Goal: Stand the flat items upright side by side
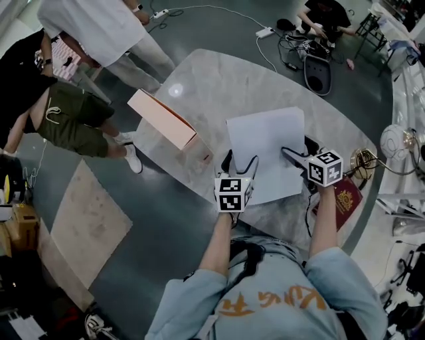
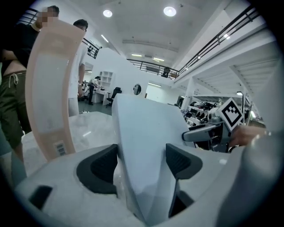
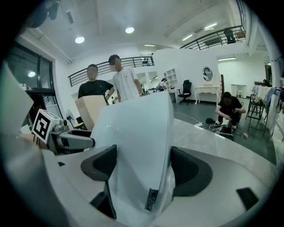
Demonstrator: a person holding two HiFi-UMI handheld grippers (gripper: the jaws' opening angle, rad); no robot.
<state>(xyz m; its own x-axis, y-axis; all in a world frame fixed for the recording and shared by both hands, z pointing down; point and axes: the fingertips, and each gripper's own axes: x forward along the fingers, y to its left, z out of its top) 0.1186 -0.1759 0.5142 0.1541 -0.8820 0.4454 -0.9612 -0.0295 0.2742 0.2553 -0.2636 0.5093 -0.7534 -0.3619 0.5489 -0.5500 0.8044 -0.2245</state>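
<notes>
Head view is dim, greenish, flat light; one glare spot on the marble table (image 1: 175, 90). Gripper views are brighter under round ceiling lights (image 2: 169, 11), with heavy fisheye bend and black vignetted corners, and the white mailer (image 3: 133, 146) near the lens is soft.

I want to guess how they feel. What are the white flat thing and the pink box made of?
The white flat thing: likely cardboard under clear plastic wrap; smooth, faintly shiny, film crinkling at its lower edge. The pink box: probably matte cardboard; dull surface, crisp folded edges, a stuck-on barcode label.
</notes>
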